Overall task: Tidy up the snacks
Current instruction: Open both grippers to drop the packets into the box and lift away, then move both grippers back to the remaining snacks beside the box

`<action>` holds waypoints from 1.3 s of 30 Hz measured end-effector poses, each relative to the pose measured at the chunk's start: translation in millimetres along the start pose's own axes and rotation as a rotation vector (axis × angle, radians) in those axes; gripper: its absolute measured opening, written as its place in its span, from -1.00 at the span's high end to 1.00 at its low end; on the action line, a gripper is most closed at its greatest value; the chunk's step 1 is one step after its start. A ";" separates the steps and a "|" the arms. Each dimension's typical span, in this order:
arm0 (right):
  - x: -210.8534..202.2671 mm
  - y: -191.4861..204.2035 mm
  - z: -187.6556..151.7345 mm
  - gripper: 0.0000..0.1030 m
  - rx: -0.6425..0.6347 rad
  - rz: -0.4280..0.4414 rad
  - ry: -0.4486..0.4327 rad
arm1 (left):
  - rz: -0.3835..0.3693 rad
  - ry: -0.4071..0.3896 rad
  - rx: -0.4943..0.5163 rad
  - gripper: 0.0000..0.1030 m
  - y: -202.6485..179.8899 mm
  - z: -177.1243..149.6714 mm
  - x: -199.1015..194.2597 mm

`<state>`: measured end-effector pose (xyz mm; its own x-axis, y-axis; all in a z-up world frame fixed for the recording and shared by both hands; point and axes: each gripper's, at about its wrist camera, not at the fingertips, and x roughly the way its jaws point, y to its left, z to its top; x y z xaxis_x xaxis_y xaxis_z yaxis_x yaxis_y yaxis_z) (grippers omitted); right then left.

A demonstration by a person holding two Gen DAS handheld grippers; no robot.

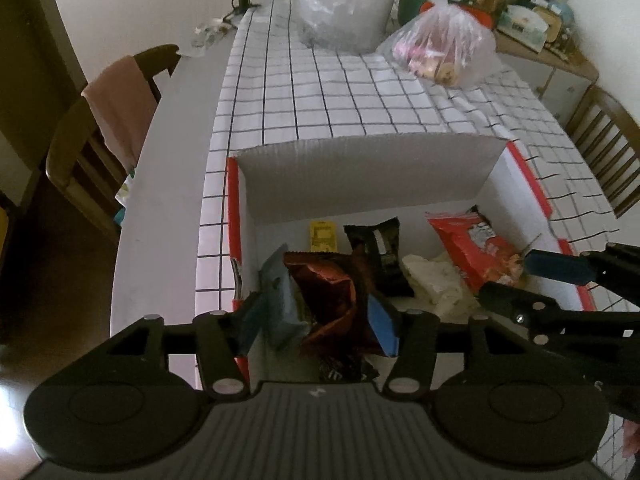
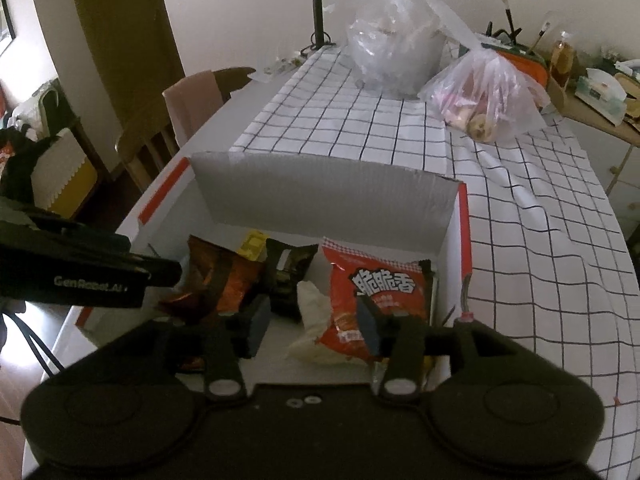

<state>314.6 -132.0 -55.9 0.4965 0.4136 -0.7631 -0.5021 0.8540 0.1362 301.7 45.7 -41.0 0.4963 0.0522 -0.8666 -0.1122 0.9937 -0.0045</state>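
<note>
Left claw (image 1: 320, 320) hangs released, straddling an upright brown snack bag (image 1: 328, 292); right claw (image 2: 314, 324), released, hovers over the red packet (image 2: 376, 296) in the box (image 2: 320, 192).

A checked cloth (image 2: 400, 128) covers the surface. A lamp (image 2: 320, 4) stands at its far edge. A chair (image 1: 80, 152) draped with a pink towel (image 1: 120, 96) sits beside it, a cluttered side table (image 2: 600, 112) beyond.
</note>
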 end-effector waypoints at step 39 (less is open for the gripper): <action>-121.2 59.0 -68.6 -0.99 0.023 0.040 -0.167 | -0.111 -0.284 0.020 -0.58 19.0 -106.8 -121.6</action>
<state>176.3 -153.4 1.4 0.5881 0.4924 -0.6417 -0.5082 0.8421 0.1804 147.2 47.7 11.0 0.7257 -0.0336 -0.6872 -0.0282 0.9965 -0.0786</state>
